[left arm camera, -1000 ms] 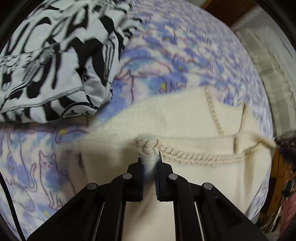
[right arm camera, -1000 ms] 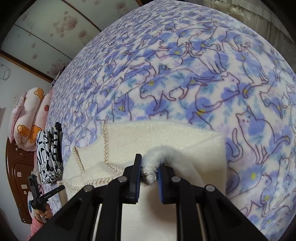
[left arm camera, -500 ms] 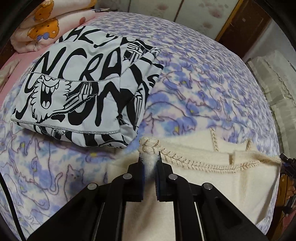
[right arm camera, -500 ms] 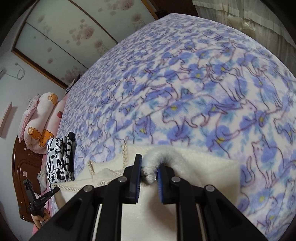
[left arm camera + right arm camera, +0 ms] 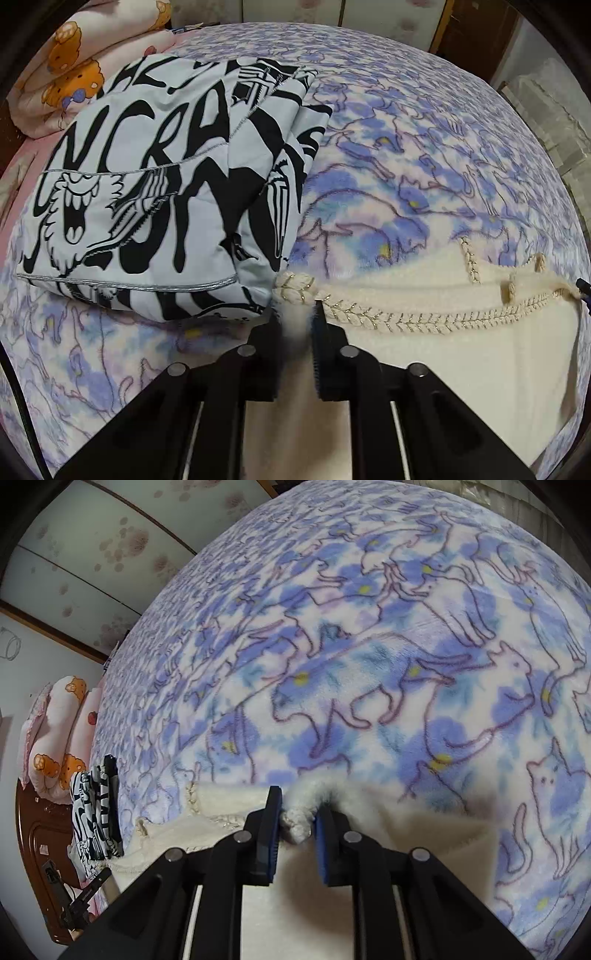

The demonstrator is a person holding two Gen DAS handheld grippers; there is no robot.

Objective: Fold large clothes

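the cream sweater (image 5: pixel 443 354) lies on the bed (image 5: pixel 424 155) beside a folded black-and-white garment (image 5: pixel 166 206). the left claw (image 5: pixel 295 325) is opening around its braided edge; the right claw (image 5: pixel 297 819) stays clenched on a fluffy fold.

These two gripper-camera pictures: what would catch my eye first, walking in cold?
Probably the blue cat-print blanket that covers the whole bed. On it, in the left view, lies a folded black-and-white graphic garment, with a cream fleece garment beside it at lower right. The left gripper is opening around the cream edge, while the right gripper pinches another bunch of it.
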